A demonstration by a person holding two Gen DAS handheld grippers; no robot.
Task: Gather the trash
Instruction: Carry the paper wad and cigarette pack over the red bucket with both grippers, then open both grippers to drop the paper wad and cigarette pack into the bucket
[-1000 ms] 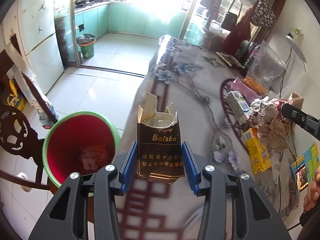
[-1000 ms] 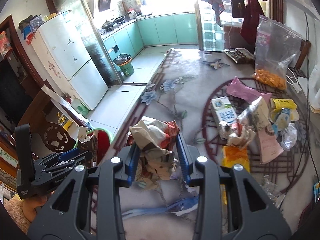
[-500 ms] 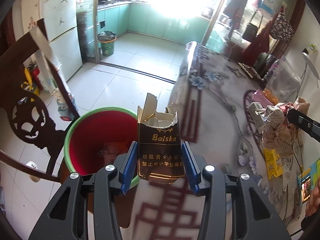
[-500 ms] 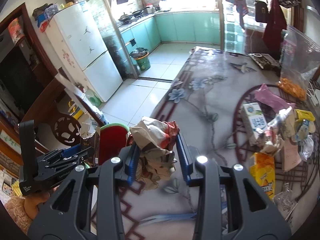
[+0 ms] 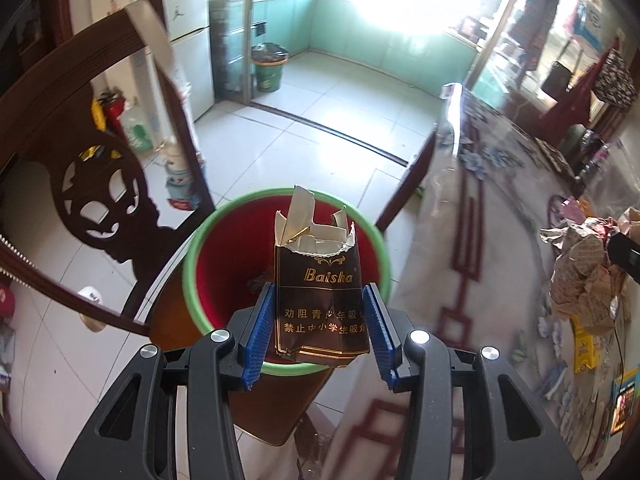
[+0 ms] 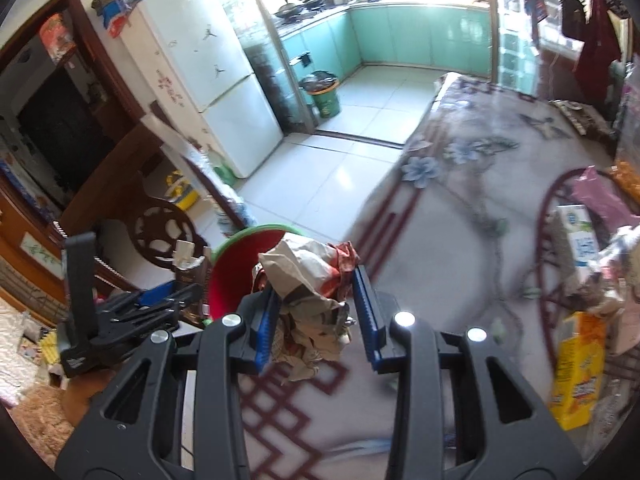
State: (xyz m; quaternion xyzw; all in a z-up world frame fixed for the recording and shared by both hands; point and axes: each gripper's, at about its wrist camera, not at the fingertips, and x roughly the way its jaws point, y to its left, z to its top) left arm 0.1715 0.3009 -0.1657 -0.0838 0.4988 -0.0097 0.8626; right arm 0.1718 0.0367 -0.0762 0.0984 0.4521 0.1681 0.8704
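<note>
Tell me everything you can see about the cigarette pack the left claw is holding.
The cigarette pack is a dark brown soft pack with gold "Baisha" lettering, gold trim and lines of Chinese text. Its top is torn open, with ragged pale paper flaps sticking up. It looks crumpled and dented near the bottom. It stands upright, pinched at both sides by the left claw, in front of the red bin with a green rim.

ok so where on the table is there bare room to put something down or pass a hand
Bare cloth runs down the table from the floor-side edge to the dark red ring pattern. Crowded inside that ring: milk carton, pink bag, yellow box. The right claw with its crumpled wrapper hangs over the near edge beside the red bin.
</note>
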